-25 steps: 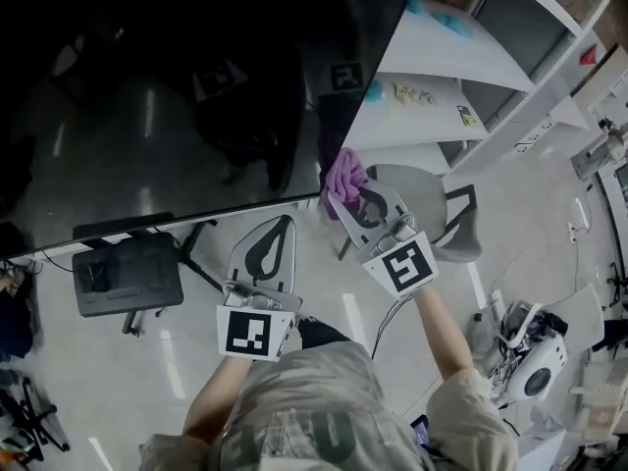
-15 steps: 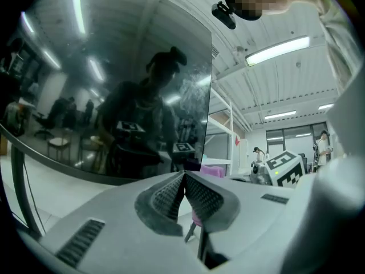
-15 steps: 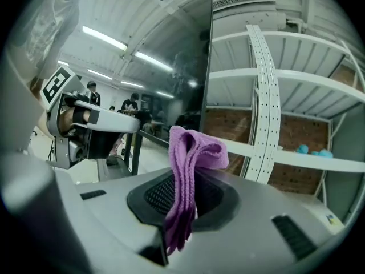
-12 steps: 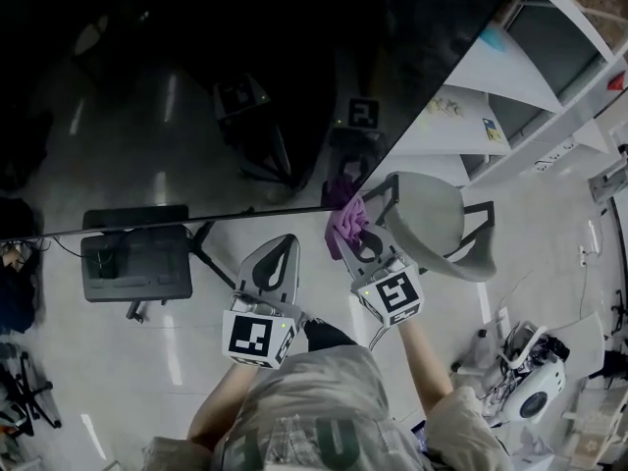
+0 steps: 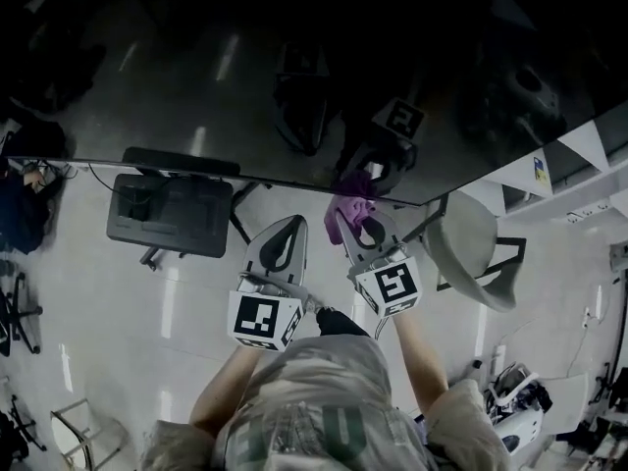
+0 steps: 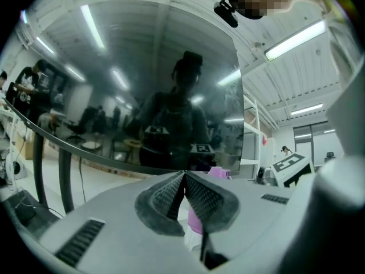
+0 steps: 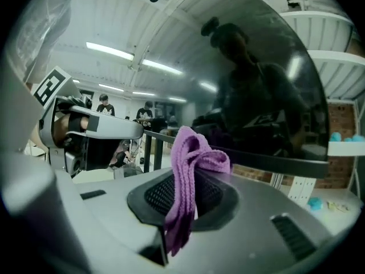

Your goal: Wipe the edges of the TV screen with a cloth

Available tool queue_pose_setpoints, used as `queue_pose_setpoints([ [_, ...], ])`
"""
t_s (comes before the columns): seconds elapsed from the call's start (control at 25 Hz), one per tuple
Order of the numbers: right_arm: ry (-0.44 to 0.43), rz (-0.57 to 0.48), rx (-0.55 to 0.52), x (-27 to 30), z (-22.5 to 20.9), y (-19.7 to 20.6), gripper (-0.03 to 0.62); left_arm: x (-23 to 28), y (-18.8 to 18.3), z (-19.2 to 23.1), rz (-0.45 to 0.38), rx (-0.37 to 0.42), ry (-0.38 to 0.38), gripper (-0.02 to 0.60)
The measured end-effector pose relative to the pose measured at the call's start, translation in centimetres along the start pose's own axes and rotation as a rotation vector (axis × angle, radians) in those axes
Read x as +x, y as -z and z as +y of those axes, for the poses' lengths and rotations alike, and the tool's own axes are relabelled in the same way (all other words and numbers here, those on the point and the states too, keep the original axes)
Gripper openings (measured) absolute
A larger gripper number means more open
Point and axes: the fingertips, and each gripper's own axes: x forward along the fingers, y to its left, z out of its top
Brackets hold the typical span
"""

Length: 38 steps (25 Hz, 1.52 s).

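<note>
Your right gripper [image 5: 355,220]: ribbed jaws clamped on a knitted purple cloth [image 7: 191,158], centre frame, at the glossy black TV screen's [image 5: 245,77] lower edge. Your left gripper [image 5: 290,224]: jaws together, empty, just below that edge.

We are in what looks like a lab or open workroom: long strip lights [image 6: 293,39] run along a white panelled ceiling, and the pale glossy floor [image 5: 118,341] carries a grey shell chair [image 5: 471,253], a black equipment case [image 5: 169,214] on a stand and a white machine [image 5: 515,415]. White shelving [image 7: 336,56] lines one side, and people [image 7: 104,104] stand at the back (the TV screen [image 6: 142,96] mirrors the same lights).
</note>
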Motion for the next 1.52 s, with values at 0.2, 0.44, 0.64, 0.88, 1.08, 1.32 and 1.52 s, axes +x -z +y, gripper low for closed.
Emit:
queue_pose_setpoints([
  [0.2,-0.031,-0.013,-0.009,5.5,4.7,-0.6,0.054,-4.7,-0.7,6.6,-0.009,0.052,-0.103,0.015],
  [0.44,-0.051,-0.032,-0.051,13.1,10.8,-1.6,0.054,-13.6,-1.9,16.0,-0.048,0.036,-0.295,0.015],
  [0.64,-0.083,-0.033,-0.027,19.2,16.1,-3.0,0.054,-21.4,-2.0,23.3,-0.074,-0.016,-0.473,0.015],
  [0.88,-0.16,-0.035,-0.044,27.1,23.9,-4.6,0.054,-28.1,-2.7,31.4,-0.107,-0.043,-0.627,0.015],
  [1.08,-0.12,-0.052,-0.012,33.7,28.7,-5.1,0.054,-31.5,-3.1,40.3,-0.138,-0.052,-0.695,0.015],
  [1.32,-0.092,-0.014,-0.018,39.2,34.6,-6.4,0.054,-34.6,-6.0,51.1,-0.143,-0.066,-0.685,0.015],
  [1.52,-0.129,-0.021,-0.011,43.5,38.5,-8.1,0.054,-36.0,-7.5,56.8,-0.138,-0.073,-0.73,0.015],
])
